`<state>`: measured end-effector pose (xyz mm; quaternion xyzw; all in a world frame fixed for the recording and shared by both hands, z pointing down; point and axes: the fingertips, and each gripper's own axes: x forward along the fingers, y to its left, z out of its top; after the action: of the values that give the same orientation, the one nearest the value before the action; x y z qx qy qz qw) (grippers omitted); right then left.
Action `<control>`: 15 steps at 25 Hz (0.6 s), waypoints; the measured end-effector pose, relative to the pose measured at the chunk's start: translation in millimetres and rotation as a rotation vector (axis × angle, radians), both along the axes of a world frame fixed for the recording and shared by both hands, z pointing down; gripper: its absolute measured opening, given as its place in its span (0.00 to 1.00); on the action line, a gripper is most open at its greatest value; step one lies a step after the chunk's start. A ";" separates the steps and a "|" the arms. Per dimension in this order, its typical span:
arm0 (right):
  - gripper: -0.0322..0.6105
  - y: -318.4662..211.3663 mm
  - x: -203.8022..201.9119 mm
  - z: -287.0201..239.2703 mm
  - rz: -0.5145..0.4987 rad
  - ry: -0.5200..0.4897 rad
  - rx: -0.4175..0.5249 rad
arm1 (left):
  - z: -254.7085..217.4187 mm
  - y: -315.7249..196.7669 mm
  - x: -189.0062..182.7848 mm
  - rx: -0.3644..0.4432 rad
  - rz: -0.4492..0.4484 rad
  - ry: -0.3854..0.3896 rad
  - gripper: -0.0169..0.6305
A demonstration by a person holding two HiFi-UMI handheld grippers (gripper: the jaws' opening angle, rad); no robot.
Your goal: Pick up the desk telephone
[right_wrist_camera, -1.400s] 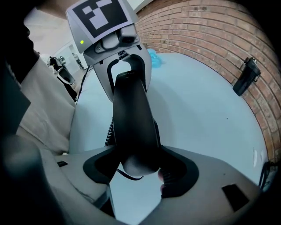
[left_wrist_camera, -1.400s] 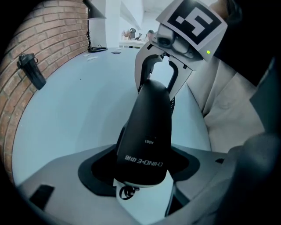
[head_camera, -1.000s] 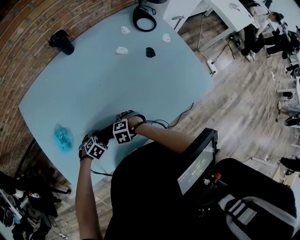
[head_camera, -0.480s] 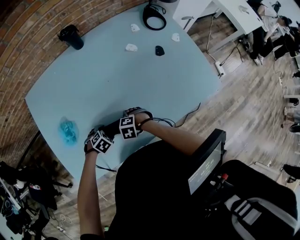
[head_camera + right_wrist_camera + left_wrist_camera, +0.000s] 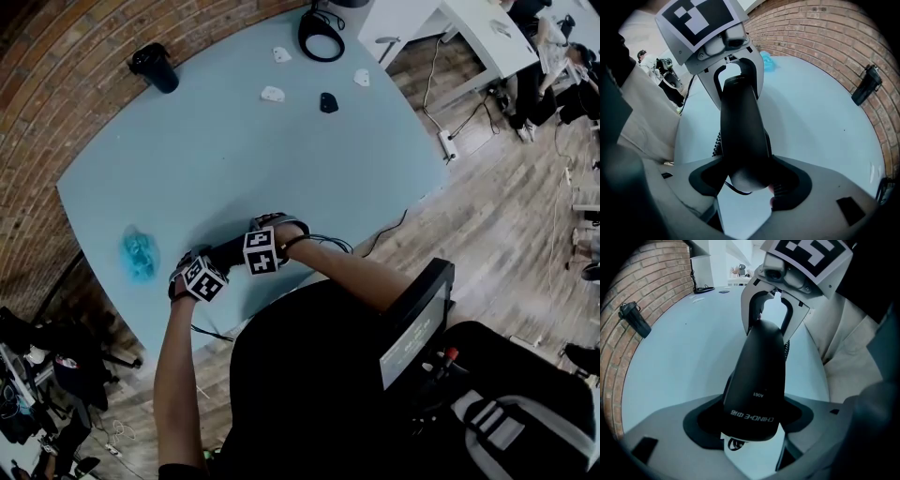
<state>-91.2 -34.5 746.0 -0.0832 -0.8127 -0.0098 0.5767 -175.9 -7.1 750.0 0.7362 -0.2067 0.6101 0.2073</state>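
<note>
Change since earlier frames: both claws sit slightly higher and further right in the head view, but the far items have drifted the same way. Measured against the blue object (image 5: 141,258), the claws have barely shifted over the worktop (image 5: 262,178). The difference is judged to be mostly camera motion.
Left claw (image 5: 752,422): closed on one end of the black handset (image 5: 757,376), with a pad against each flank.
Right claw (image 5: 750,180): clamped on the opposite end of the same handset. A coiled cord (image 5: 717,140) runs beside the handset.
Handset position: spans the two claws above the near edge of the worktop, directly in front of the person. Whether it clears the surface cannot be determined.
Telephone base: not visible in any view.
Task meaning: the two-ended grip is established and holding. With so little travel, this is judged a steady hold, not an active lift.
Caution: the cord's far end is out of sight. It may pull taut on a lift.
Mid worktop: the crumpled blue object lies to the left of the claws, apart from them.
Far worktop: a black container (image 5: 155,67) stands near the brick wall (image 5: 56,56). Three small white items (image 5: 273,94) and a small black item (image 5: 328,101) lie near a black headset (image 5: 322,42) at the far edge.
</note>
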 end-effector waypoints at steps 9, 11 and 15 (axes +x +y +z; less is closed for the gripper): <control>0.48 3.8 1.0 -1.2 -0.035 -0.085 0.024 | 0.5 3.4 2.4 0.039 0.040 0.003 0.54; 0.48 4.0 0.2 -2.2 -0.049 -0.102 0.027 | -0.3 5.6 2.7 0.042 0.038 0.011 0.54; 0.48 5.8 -0.1 -4.2 -0.083 -0.114 0.047 | -2.3 11.6 4.1 0.058 0.019 0.032 0.53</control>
<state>-91.3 -28.7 741.8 -0.1026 -0.8395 -0.0574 0.5305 -171.7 4.5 747.7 0.7535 -0.2138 0.5941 0.1833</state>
